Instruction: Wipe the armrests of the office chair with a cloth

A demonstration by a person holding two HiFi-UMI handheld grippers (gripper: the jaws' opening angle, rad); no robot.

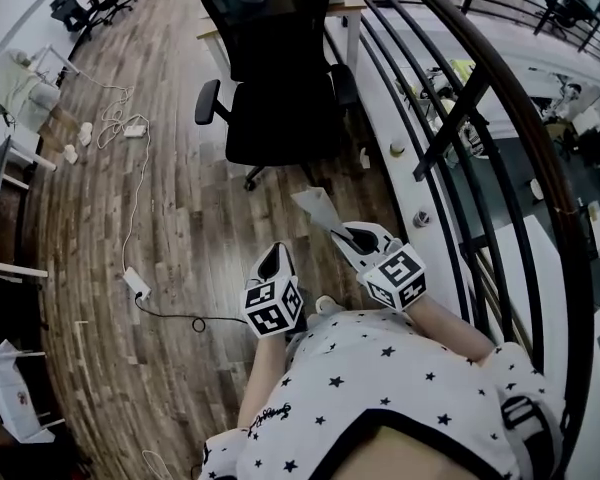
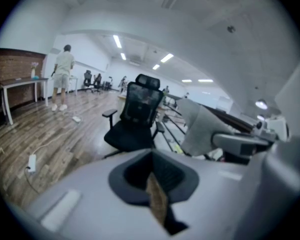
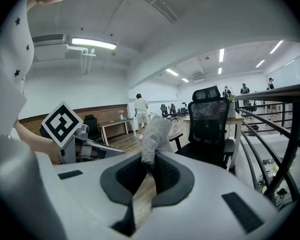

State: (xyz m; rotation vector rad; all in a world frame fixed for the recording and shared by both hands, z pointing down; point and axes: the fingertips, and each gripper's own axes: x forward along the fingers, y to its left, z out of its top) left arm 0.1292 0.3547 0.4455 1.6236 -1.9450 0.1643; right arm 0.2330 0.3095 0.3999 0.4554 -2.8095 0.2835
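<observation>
A wide open-plan office is spreading out below, its wood plank floor running far to the left, while a dark curved railing is sweeping down the right side. The black office chair is standing on the far side of the floor, facing the person, well apart from both grippers. Its left armrest is jutting out over bare floor, and its right armrest is sitting near the railing. Neither armrest is being touched yet, so the wiping is probably yet to begin.

The left gripper is hanging near the person's body with its jaws drawn almost together and nothing between them. The right gripper is sitting just beside it and is pinching the cloth, which is sticking out past the jaw tips toward the chair.

The cloth is looking pale, light and soft, with a nubbly weave. It is drooping a little past the grip, so it is likely to fold and drag rather than push stiffly. Gripping it by one edge, as here, is leaving a free flap to lay flat on an armrest pad. The pads look firm enough to take pressure.
</observation>
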